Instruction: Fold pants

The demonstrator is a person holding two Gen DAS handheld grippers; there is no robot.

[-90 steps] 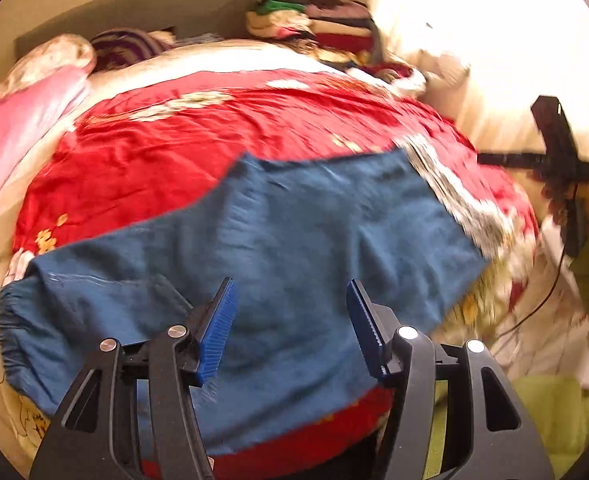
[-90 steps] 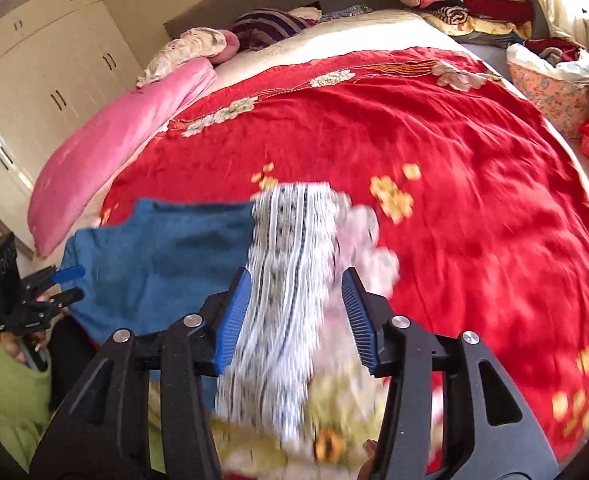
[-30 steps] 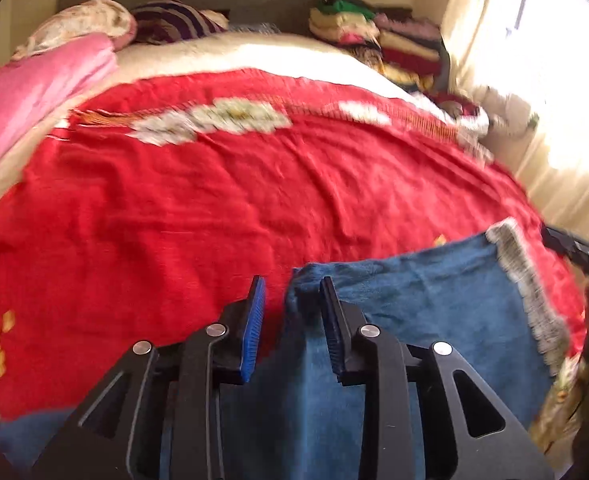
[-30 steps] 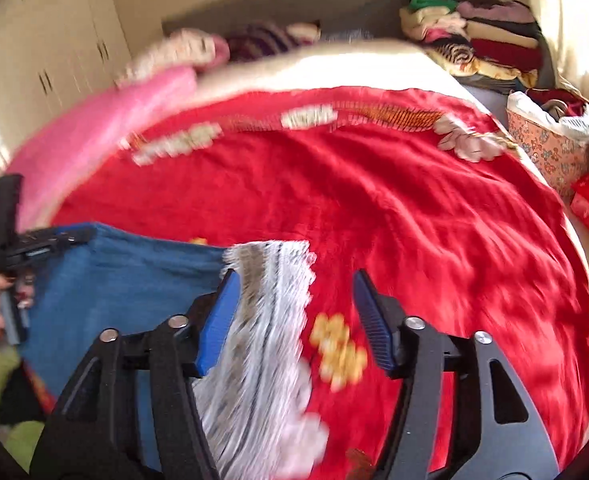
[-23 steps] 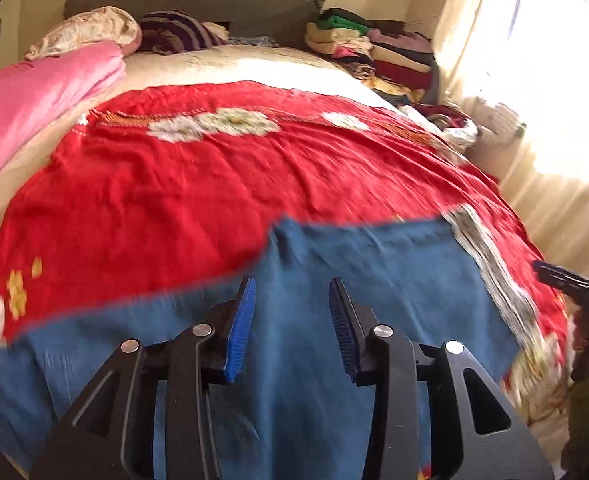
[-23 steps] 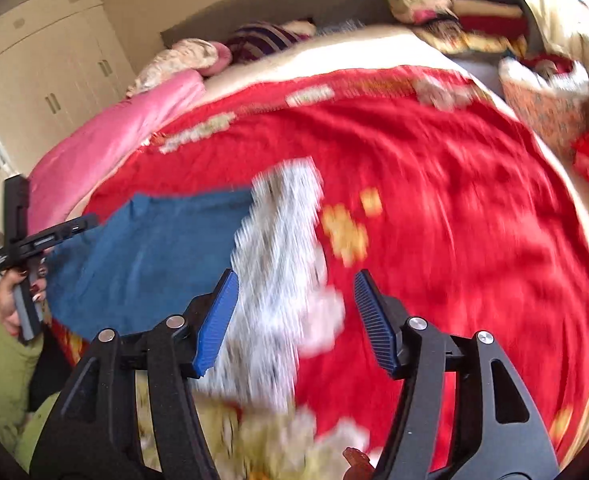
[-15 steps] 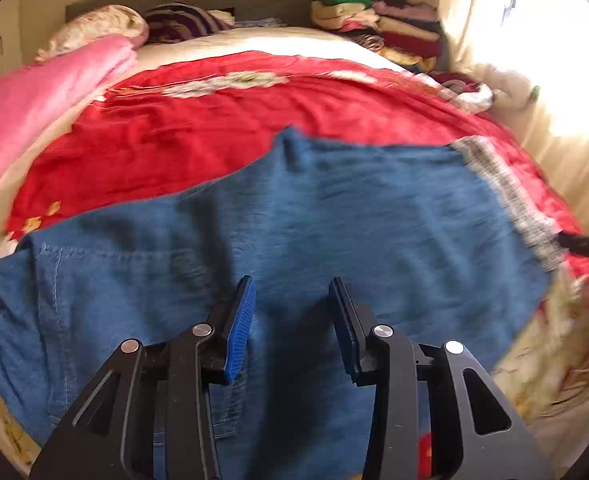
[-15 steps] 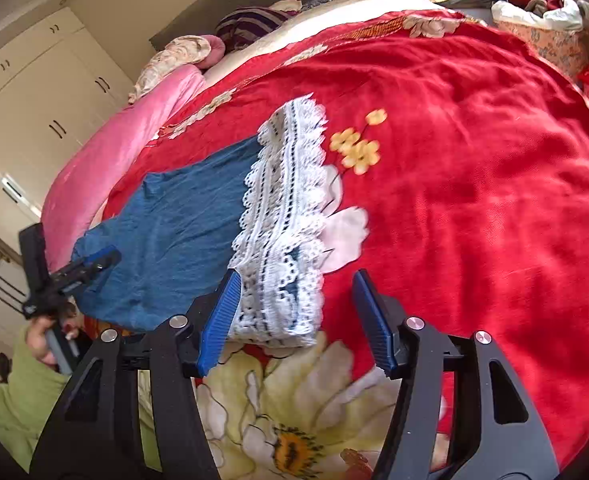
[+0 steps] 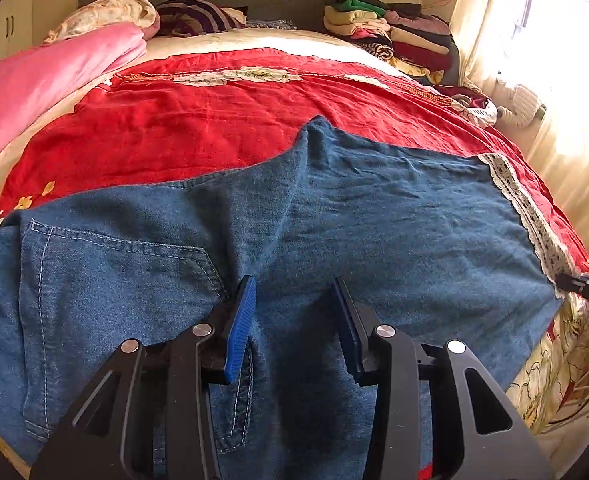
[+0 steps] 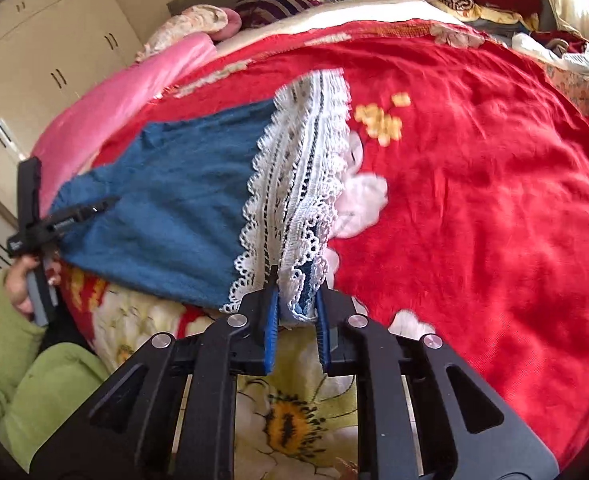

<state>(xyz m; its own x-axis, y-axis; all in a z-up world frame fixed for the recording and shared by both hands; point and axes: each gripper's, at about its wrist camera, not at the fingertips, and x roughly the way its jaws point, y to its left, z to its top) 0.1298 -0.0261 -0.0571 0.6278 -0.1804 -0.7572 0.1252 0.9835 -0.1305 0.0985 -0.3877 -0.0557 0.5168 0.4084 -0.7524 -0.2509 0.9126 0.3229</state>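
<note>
1. Across the red bedspread (image 9: 198, 132) lie the denim pants (image 9: 374, 216), spread flat.
2. Right hand-held gripper (image 10: 296, 304) has just been closing, pinching the lace hem (image 10: 298, 184); left hand-held gripper (image 9: 292, 320) hovers spread, empty.
3. Risk: thin lace could slip free mid-fold.

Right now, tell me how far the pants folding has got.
Done: the pants lie spread flat on the red bedspread. In hand: the right gripper has just closed on the lace hem; the left gripper hovers open over the waist end. Left: every fold.
</note>
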